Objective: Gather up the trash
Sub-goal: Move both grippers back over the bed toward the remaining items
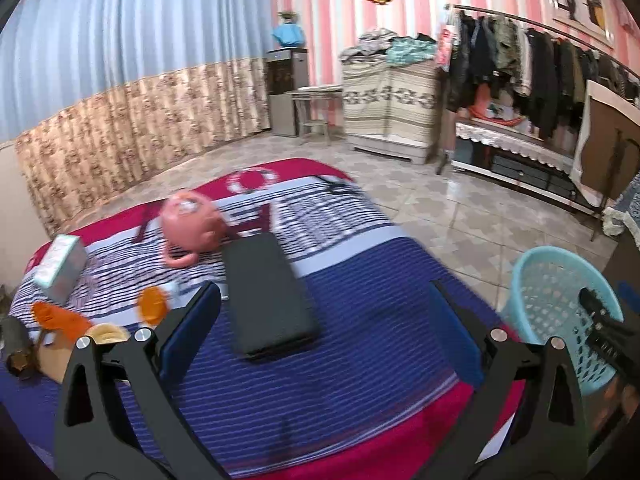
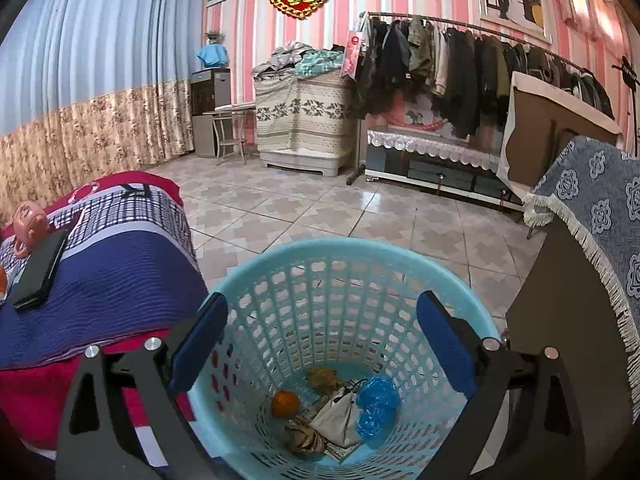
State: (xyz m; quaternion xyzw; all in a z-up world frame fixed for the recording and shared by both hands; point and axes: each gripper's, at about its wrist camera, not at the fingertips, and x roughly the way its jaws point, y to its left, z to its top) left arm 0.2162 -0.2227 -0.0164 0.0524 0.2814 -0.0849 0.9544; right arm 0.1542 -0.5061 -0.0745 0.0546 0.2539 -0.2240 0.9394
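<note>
Hovering with jaws spread wide and empty, the right gripper hangs over the light-blue perforated plastic basket holding crumpled trash, while the left gripper, equally wide and empty, faces the striped bed left of the basket.
</note>
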